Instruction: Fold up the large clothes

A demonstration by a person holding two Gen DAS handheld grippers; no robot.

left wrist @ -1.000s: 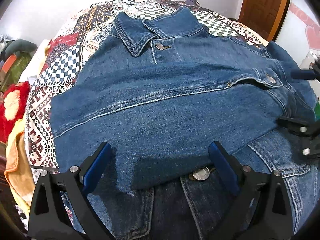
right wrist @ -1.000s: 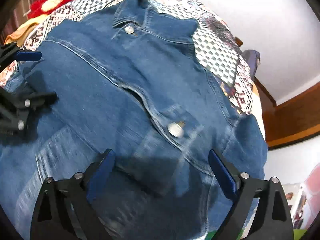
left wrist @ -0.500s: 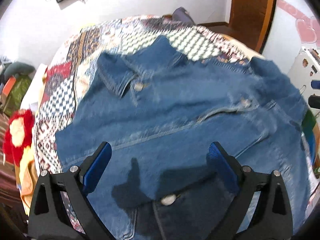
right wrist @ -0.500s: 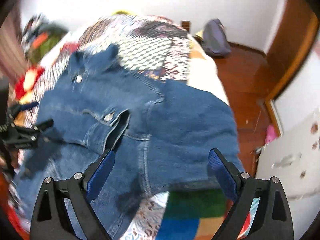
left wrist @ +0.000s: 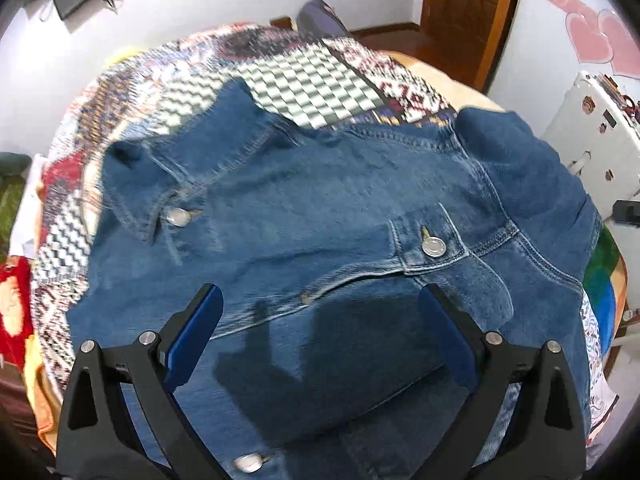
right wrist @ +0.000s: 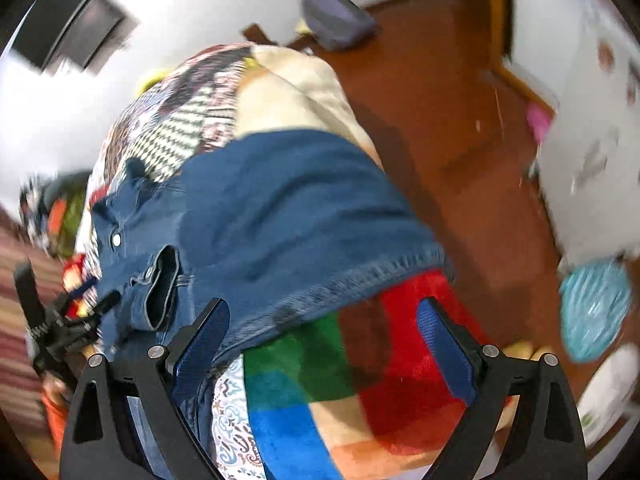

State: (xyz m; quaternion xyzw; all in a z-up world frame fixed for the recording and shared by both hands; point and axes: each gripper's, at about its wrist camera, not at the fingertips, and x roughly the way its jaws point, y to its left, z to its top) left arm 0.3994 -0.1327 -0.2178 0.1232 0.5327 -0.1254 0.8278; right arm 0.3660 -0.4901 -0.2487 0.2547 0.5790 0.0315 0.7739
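Note:
A blue denim jacket (left wrist: 320,184) lies front-up on the patterned bedspread (left wrist: 312,76), collar at the far left and a folded-over panel near my left gripper. My left gripper (left wrist: 320,336) hovers open above the jacket's lower part, holding nothing. In the right wrist view the jacket (right wrist: 288,216) drapes toward the bed's right edge. My right gripper (right wrist: 320,332) is open and empty over the jacket's hem and a colourful blanket (right wrist: 320,364). The left gripper (right wrist: 68,288) shows at that view's left edge. The right wrist view is blurred.
A wooden floor (right wrist: 460,140) runs beside the bed, with a dark bag (right wrist: 336,20) lying on it. A white cabinet (left wrist: 592,128) stands at the right, and a wooden door (left wrist: 464,8) is behind. Red and orange textiles (left wrist: 16,304) lie at the bed's left.
Both grippers have lifted back from the jacket. The right wrist view has swung right, from the jacket's chest to the bed's edge and floor. The left view now shows more of the jacket.

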